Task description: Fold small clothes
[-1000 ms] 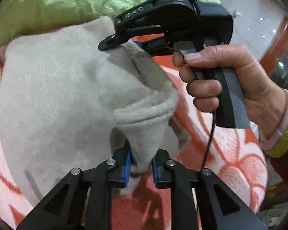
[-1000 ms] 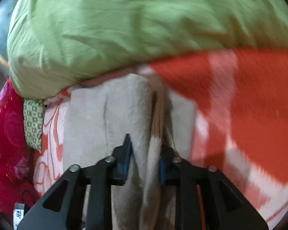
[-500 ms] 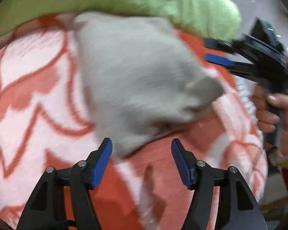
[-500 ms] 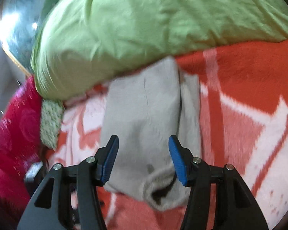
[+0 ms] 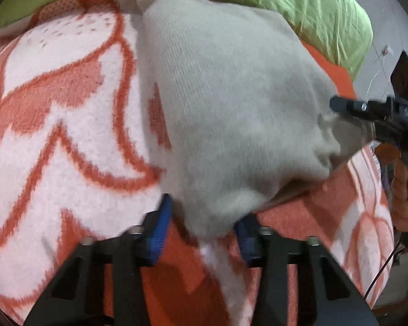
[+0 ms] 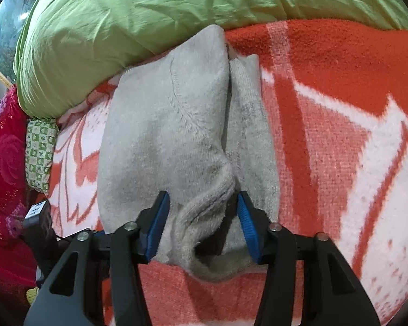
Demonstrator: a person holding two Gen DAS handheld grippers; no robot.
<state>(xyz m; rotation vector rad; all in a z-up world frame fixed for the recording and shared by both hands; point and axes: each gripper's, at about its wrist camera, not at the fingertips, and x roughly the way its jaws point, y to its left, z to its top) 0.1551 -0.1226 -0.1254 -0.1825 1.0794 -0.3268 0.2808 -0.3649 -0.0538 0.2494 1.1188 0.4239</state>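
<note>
While the grey knitted garment (image 6: 171,141) lies on the orange-and-white patterned blanket (image 6: 340,141), its long axis runs near to far, far end touching the crumpled green quilt (image 6: 155,11) and ribbed opening at the near end. In the left view the left gripper (image 5: 201,228) has just been closing; its blue fingers (image 5: 157,231) sit either side of the garment's near corner, but blur hides whether they press it. In the right view the right gripper (image 6: 202,225) has also been closing, its fingers (image 6: 157,222) bracketing the ribbed cuff with gaps showing, not clamped. Raised lettering on the right gripper body, seen from the left view, is unreadable. A red floral cloth (image 6: 2,163) and a green checked fabric (image 6: 39,152) lie far left.
</note>
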